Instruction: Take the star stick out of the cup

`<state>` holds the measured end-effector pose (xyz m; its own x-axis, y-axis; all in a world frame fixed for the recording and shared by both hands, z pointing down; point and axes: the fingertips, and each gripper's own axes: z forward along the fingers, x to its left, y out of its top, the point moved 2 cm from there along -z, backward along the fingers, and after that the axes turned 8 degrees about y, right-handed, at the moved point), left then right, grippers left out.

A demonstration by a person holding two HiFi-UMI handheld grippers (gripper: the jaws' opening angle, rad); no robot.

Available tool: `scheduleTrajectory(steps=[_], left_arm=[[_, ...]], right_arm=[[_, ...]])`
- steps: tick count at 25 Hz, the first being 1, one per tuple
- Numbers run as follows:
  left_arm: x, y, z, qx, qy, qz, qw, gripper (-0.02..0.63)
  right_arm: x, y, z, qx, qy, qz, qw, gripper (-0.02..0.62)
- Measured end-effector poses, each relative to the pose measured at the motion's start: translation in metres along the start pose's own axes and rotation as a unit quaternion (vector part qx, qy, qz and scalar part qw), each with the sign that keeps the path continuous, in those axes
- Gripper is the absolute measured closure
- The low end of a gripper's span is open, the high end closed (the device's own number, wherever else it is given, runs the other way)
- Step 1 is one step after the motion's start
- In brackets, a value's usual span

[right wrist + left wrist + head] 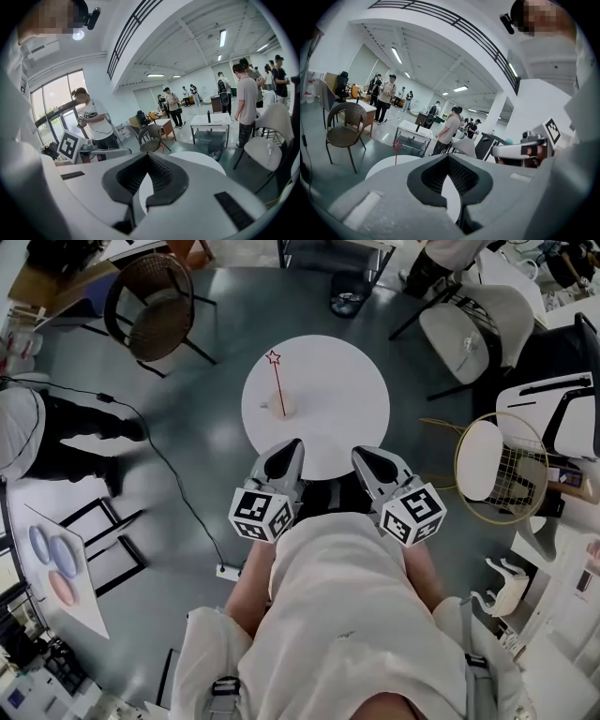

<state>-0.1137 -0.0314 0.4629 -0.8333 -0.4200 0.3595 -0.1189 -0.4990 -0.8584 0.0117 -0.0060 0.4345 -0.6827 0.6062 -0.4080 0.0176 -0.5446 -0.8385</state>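
Red star-topped stick (278,385) stood in a small pale cup (284,411), and that cup sat on the left part of the round white table (342,395), well short of the rim. Nothing had hold of the stick. Nearer the person, the left tongs (291,448) hovered over the table's near edge with jaws pressed together and nothing between them. The right tongs (367,456) hung just beside them, jaws also closed and empty. Both were well apart from the cup. From the left gripper view the stick (396,152) rose beyond the closed left tongs (448,157). Out on the grey floor (216,442), a brown wicker chair (155,306) stood off to the left.
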Motion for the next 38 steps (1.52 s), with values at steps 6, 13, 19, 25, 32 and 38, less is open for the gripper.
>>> scheduleTrajectory(steps=[6,13,19,25,32,38], left_arm=[[0.010,-0.002,0.010,0.001,0.013,-0.004,0.9999,0.598],[0.023,0.000,0.035,0.004,0.039,0.001,0.9992,0.597],[0.041,0.001,0.049,0.007,0.044,0.007,0.9990,0.597],[0.058,-0.005,0.066,0.027,0.061,0.008,0.9977,0.597],[0.070,-0.017,0.079,0.039,0.075,0.000,0.9964,0.597],[0.081,-0.023,0.089,0.044,0.085,-0.006,0.9954,0.548]], right_arm=[[-0.007,-0.002,0.004,0.010,0.004,0.002,1.000,0.588],[-0.017,0.007,0.014,0.022,0.017,-0.003,1.000,0.588],[-0.030,0.005,0.017,0.033,0.009,0.006,0.999,0.588],[-0.042,0.006,0.022,0.045,0.009,0.010,0.999,0.588],[-0.047,-0.003,0.023,0.067,0.015,0.013,0.998,0.588],[-0.054,-0.006,0.025,0.078,0.017,0.016,0.997,0.588]])
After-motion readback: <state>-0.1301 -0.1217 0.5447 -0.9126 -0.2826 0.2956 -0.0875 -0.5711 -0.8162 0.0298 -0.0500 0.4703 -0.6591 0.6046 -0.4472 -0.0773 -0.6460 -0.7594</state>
